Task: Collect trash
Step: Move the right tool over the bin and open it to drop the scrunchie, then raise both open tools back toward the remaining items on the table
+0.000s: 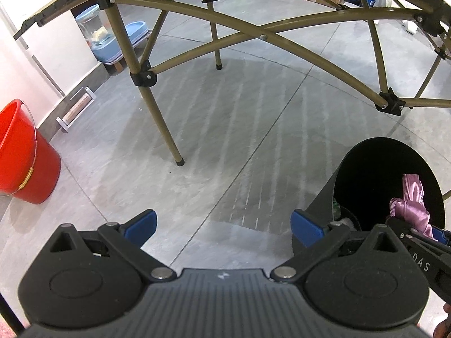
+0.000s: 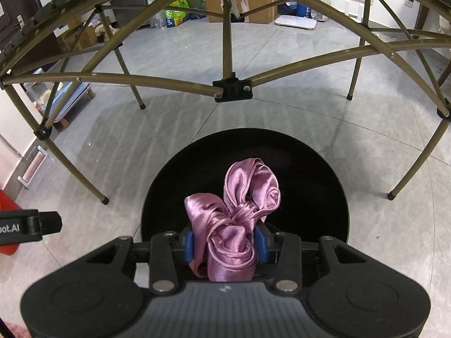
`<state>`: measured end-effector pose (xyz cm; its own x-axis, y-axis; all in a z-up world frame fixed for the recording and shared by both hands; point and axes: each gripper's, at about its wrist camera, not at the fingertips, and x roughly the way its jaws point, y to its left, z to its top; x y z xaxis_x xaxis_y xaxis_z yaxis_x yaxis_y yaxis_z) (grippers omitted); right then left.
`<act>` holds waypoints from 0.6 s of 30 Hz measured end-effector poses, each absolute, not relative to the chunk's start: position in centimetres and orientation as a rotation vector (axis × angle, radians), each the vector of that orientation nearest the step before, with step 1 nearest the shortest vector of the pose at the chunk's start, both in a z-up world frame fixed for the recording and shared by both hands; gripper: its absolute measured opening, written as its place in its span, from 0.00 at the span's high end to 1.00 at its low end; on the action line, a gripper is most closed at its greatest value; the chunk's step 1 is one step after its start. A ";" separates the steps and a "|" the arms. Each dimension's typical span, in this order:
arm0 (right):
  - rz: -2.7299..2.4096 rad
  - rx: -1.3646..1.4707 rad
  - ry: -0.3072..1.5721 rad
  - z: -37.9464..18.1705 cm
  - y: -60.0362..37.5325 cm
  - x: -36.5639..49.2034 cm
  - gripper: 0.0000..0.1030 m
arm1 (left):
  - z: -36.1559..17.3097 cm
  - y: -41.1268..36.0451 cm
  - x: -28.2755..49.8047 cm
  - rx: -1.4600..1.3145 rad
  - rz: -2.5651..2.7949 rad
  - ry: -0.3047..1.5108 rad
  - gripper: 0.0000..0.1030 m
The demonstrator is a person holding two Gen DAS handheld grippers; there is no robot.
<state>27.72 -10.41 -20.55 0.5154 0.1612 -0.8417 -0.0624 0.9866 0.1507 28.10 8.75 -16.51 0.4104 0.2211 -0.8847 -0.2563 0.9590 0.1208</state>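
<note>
My right gripper (image 2: 225,243) is shut on a knotted pink satin ribbon (image 2: 239,205) and holds it over the mouth of a round black trash bin (image 2: 315,174). The ribbon (image 1: 411,202) and the bin (image 1: 366,174) also show at the right of the left wrist view, with the right gripper (image 1: 422,233) beside them. My left gripper (image 1: 222,225) is open and empty above the grey floor, left of the bin. Some pale trash lies inside the bin.
A folding table's olive legs and cross braces (image 1: 157,104) stand ahead, also in the right wrist view (image 2: 231,87). A red bucket (image 1: 22,157) stands at the left wall. Blue containers (image 1: 112,42), boxes (image 2: 253,0) and bags lie farther back.
</note>
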 end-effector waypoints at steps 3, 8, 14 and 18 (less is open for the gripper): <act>0.135 0.104 1.030 -20.9 -10.4 27.9 0.61 | -16.6 8.8 28.2 -0.034 0.302 1.112 0.00; 0.129 0.103 1.041 -21.4 -10.4 28.2 0.59 | -16.8 8.8 28.3 -0.031 0.303 1.118 0.00; 0.115 0.112 1.049 -21.5 -10.9 28.5 0.36 | -16.8 8.9 28.3 -0.029 0.302 1.120 0.00; 0.075 0.083 1.037 -21.4 -11.2 28.6 0.10 | -16.8 8.8 28.4 -0.029 0.298 1.121 0.00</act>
